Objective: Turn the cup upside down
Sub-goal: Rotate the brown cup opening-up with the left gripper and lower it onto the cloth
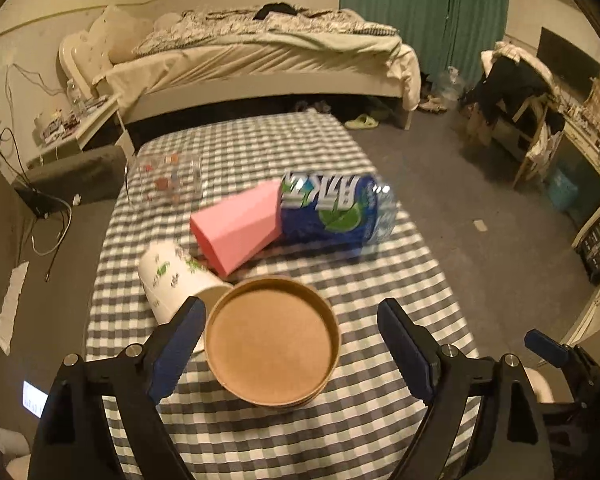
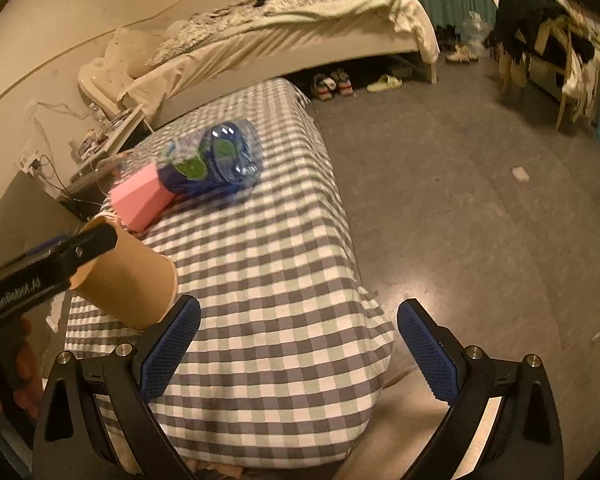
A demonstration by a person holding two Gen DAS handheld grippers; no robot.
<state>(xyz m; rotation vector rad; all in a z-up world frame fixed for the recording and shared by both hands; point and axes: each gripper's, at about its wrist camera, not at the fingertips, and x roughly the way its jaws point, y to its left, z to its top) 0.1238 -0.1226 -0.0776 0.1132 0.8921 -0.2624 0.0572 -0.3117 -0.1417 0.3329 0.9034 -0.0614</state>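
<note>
My left gripper [image 1: 292,344] stands wide around the brown paper cup [image 1: 272,340], base facing me; my right gripper [image 2: 298,344] gapes empty over the checked table [image 2: 284,264]. Light, crushable: I'd squeeze mid-wall gently.

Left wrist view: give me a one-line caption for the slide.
Open left gripper over a brown paper cup sitting bottom-up on the checkered table, beside a tipped white cup.
</note>
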